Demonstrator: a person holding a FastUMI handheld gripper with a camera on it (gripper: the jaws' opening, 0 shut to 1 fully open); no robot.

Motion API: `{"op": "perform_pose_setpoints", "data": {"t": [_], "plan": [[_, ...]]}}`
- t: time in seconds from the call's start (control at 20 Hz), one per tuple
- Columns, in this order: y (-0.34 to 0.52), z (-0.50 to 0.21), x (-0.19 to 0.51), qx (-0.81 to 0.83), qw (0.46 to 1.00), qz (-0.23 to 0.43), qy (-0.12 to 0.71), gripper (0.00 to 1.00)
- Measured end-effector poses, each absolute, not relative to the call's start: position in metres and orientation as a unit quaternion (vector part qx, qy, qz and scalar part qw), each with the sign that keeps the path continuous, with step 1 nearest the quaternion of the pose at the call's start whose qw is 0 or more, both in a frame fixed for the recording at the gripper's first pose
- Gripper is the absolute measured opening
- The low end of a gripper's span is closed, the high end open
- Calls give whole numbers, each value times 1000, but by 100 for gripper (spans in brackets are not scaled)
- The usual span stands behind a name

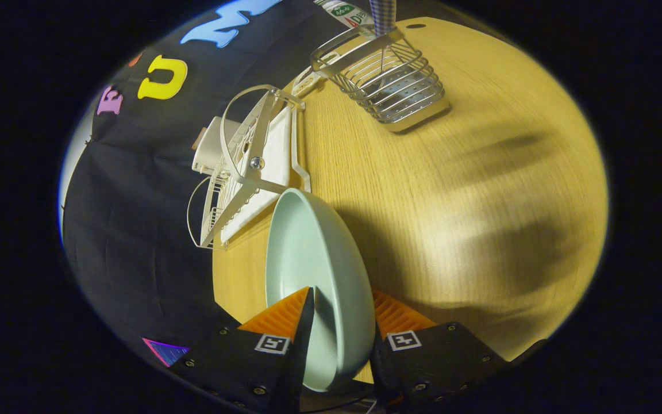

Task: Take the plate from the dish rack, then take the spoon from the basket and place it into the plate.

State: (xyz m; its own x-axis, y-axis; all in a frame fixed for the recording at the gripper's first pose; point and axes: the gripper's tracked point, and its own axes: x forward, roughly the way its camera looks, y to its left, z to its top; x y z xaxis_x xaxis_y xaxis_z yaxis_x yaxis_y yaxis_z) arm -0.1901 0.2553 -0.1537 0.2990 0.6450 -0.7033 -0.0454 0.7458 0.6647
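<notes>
Your gripper is rolled hard to one side, so the wooden table runs up the view at a steep slant, and its two fingers are clamped on the pale green plate, one pad against the hollow face and the other against the back, holding it on edge above the tabletop. Just beyond the plate's far rim you have the white dish rack, standing at the table's edge by the black cloth wall. Farther along sits the wire basket, with what looks like the spoon's checked handle sticking out of it, though that end is cropped and hard to read.
</notes>
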Motion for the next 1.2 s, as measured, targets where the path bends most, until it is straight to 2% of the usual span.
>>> {"op": "perform_pose_setpoints", "data": {"t": [0.3, 0.65, 0.8, 0.95, 1.05, 1.2], "plan": [[212, -127, -171, 225, 817, 199, 492, 48], [158, -44, -138, 107, 916, 176, 344, 48], [149, -13, -124, 85, 942, 172, 276, 48], [131, 8, -106, 58, 967, 134, 209, 48], [111, 5, -102, 19, 972, 99, 210, 48], [102, 23, -100, 46, 980, 84, 174, 49]]}}
